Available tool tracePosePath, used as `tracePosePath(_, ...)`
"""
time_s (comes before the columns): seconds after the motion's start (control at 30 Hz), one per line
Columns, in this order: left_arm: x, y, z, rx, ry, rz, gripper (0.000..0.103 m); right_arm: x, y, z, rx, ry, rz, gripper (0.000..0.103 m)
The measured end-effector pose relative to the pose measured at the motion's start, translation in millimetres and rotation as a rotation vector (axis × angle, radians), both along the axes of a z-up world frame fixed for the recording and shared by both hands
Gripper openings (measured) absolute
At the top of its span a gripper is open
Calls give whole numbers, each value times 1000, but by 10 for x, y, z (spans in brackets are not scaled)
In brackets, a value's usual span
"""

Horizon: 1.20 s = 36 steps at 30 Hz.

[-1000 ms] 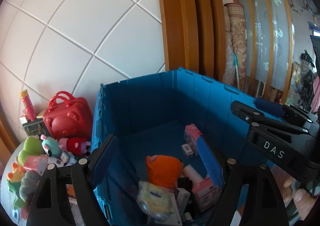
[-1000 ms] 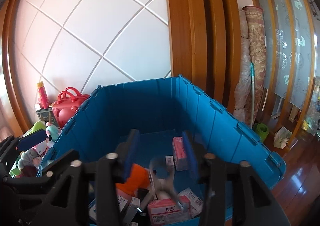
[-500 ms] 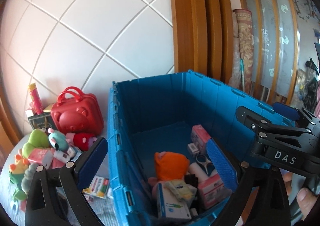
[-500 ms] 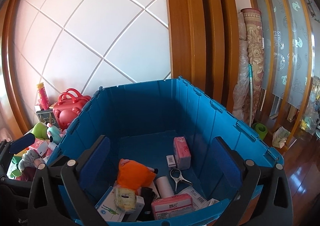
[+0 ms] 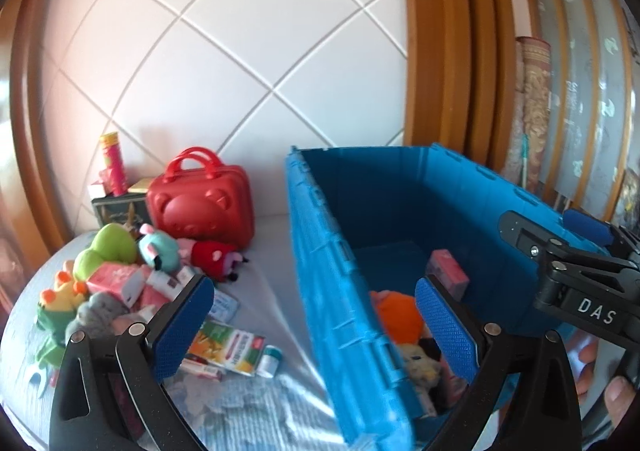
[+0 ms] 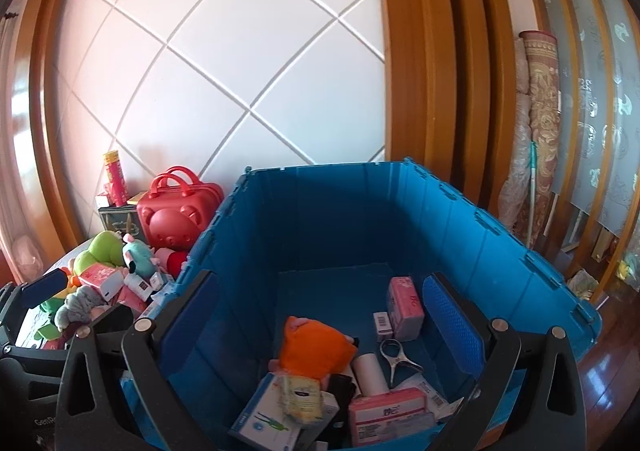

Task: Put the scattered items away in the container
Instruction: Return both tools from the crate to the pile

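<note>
1. Blurred near wall of blue container [image 5: 348, 315]; pile of toys [image 5: 120, 275] partly hidden.
2. Both left gripper [image 5: 312, 327] and right gripper [image 6: 320, 331] spread wide, empty.
3. Pale bedding [image 5: 264, 275], white panelled wall [image 6: 224, 63].

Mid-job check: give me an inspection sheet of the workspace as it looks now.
Surface: pale cloth-covered top.
Job's things: blue crate holds an orange plush, pink packs, boxes, a metal clip.
Clutter: plush toys, juice carton, small jar and red case lie outside the crate.
Grippers: left gripper open, empty; right gripper open, empty.
Cables: nothing seen.
Surroundings: tiled wall, wooden frame, rolled rug.
</note>
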<state>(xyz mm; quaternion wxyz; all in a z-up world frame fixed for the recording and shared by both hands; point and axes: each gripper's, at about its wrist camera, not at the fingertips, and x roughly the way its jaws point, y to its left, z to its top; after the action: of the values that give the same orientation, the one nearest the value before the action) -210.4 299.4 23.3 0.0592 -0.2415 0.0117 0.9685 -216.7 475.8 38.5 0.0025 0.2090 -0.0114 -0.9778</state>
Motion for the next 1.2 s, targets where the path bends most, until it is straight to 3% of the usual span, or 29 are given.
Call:
tracePosePath(0.73, -298, -2019, -407, -23, -113, 179, 102, -319, -1780, -94, 39, -51, 145, 103)
tracePosePath(0.97, -442, -2475, -646, -71, -178, 172, 102, -396, -2258, -246, 26, -87, 152, 103)
tracePosePath(1.2, -576, -2775, -1038, -84, -279, 141, 102, -491, -2600, -615, 24, -185, 136, 103)
